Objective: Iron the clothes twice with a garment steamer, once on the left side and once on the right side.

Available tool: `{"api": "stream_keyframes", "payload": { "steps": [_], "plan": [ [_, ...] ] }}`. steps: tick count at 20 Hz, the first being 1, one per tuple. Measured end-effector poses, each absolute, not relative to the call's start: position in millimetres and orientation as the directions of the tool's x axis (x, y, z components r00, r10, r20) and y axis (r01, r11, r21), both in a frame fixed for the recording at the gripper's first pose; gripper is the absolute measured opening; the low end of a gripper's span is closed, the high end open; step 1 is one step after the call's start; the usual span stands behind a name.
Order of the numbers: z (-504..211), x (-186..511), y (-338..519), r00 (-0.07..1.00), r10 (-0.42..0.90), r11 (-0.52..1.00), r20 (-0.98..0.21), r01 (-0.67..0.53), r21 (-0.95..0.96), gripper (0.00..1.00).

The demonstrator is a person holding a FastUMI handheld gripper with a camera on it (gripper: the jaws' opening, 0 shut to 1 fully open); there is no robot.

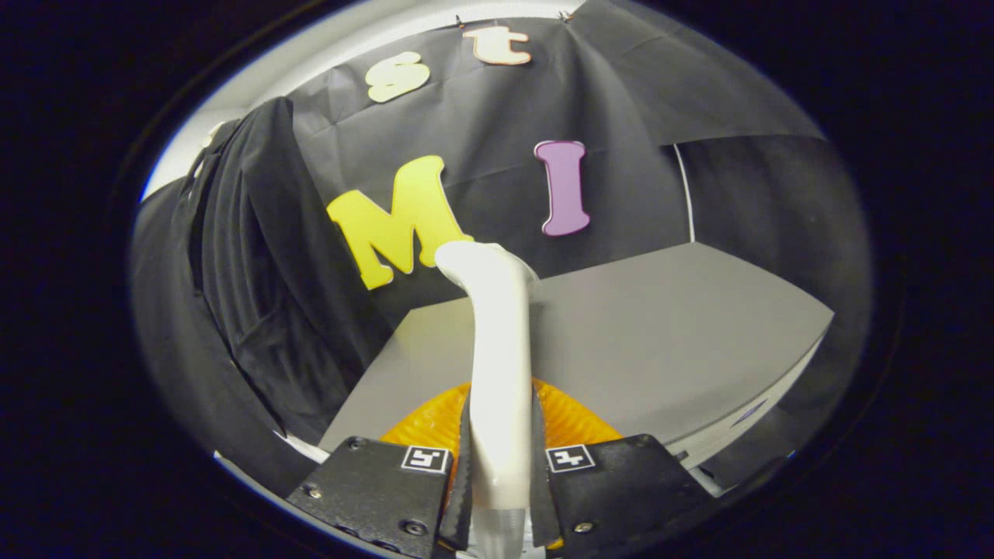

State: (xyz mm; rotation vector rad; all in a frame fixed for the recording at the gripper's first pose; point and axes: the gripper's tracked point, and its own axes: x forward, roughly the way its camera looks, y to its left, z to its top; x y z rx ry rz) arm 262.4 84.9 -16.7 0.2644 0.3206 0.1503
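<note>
while clamped: steamer (497, 349) between hand-held gripper (499, 481) fingers

The white steamer (501, 349) is being clamped between both fingers of the gripper (501, 473), standing upright over a grey table (660, 341); black clothes (256, 295) are hanging left of it.

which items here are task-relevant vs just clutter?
Task things:
- garment steamer, white, clamped between the gripper fingers
- dark clothes, hanging left of the steamer, beyond the fingers

Just there:
- grey table
- orange ridged thing under the steamer; what it is, I cannot tell
</note>
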Motion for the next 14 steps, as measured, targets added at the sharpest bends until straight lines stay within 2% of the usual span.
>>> {"api": "stream_keyframes", "payload": {
  "steps": [5,14],
  "plan": [
    [34.6,228.0,103.5,0.969,0.136,0.961,-0.207,-0.079,0.263,0.32],
    [153.5,177.9,177.5,0.994,0.104,0.978,0.04,-0.109,0.179,0.32]
  ]
}}
